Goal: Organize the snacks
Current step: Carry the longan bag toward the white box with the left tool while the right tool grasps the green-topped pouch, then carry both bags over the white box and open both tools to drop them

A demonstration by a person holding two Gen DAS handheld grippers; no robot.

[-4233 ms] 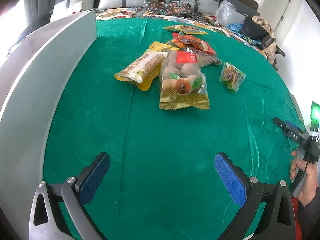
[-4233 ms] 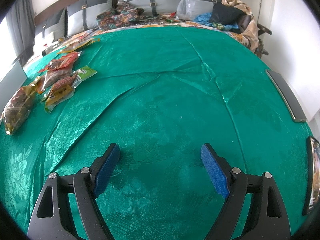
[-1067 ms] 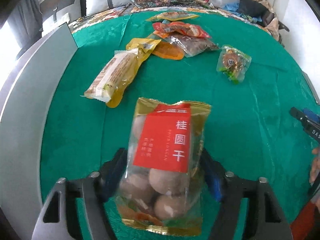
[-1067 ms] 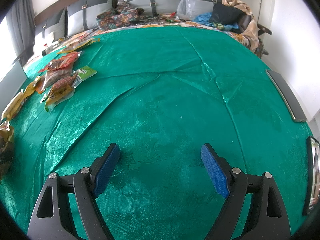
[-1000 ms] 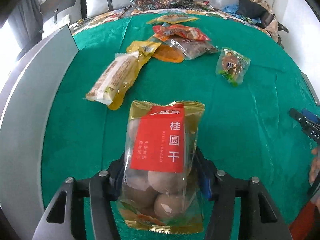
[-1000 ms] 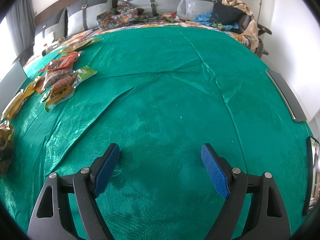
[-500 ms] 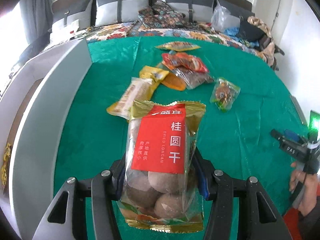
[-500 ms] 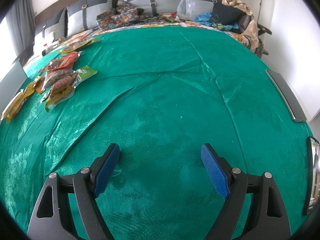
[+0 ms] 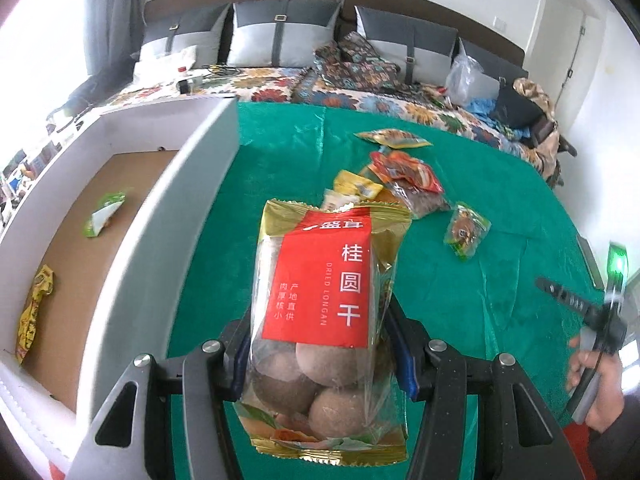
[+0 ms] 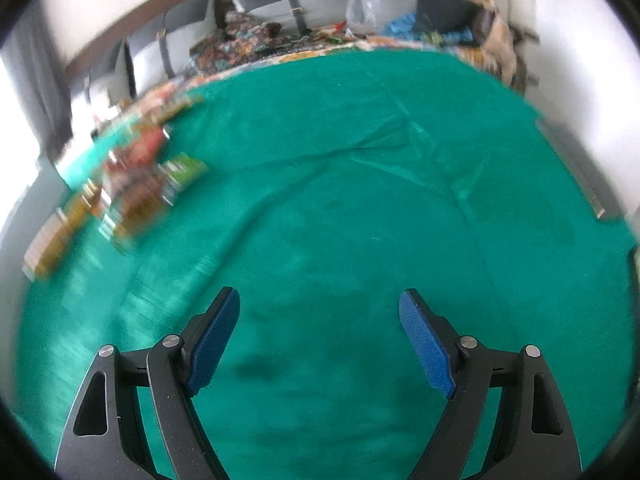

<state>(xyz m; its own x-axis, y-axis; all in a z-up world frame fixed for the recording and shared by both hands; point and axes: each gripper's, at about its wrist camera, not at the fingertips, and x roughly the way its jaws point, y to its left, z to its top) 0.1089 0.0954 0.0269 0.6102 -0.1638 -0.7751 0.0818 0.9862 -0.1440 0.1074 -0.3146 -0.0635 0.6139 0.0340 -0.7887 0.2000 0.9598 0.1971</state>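
Now lifted off the cloth at mid-frame, where half a second back less of the box at left showed: longan bag, pinched by the left gripper. Probably headed leftward into the box. Reads "DRIED LONGAN" and 桂圆干 on red. Farther right, other snacks unsorted. Right gripper spread, empty.

The longan bag sits between the left gripper fingers, above the bench. Left of it stands the box, two packets lying inside. Beyond the bag lies a snack pile; behind the bench, a bed.
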